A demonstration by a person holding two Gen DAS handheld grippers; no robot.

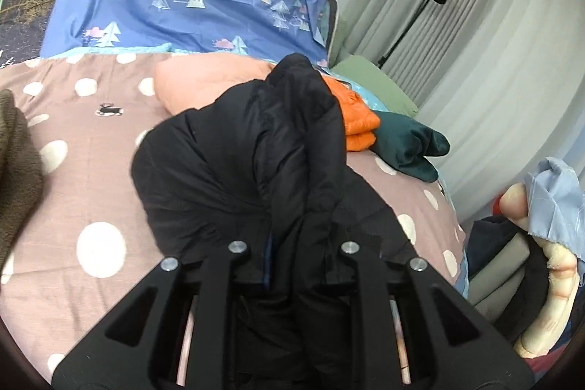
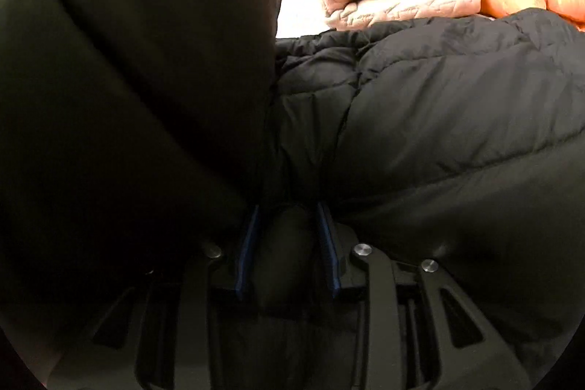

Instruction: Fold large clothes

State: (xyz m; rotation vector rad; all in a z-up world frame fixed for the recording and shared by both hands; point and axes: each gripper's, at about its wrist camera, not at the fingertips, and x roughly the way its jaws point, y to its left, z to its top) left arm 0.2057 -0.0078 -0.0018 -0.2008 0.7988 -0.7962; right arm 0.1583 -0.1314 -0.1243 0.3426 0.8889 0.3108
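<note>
Brown fleece (image 1: 16, 152): far left edge of the bed, bunched, only partly in view.
Bed (image 1: 73, 178): pink cover with white dots, and it carries every garment here.
Blue sheet (image 1: 190, 6): tree print, draped over the headboard end behind the bed.
Pink quilt (image 1: 193, 86): folded, lying at the back of the bed, just behind the jacket.
Black jacket (image 1: 248, 163): the big one, heaped mid-bed, a ridge of it lifted toward the camera.
Left gripper (image 1: 292, 265): fingers drawn together on a fold of the jacket, fabric spilling over both.
Orange jacket (image 1: 354, 119): folded, right of the black jacket, touching it.
Teal garment (image 1: 409, 141): folded, just beside the orange one.
Hand (image 1: 548, 265): at the right edge, holding pale blue cloth (image 1: 555, 200).
Right gripper (image 2: 289, 225): blue pads (image 2: 327, 243) pinching a puffy roll of the jacket between them.
</note>
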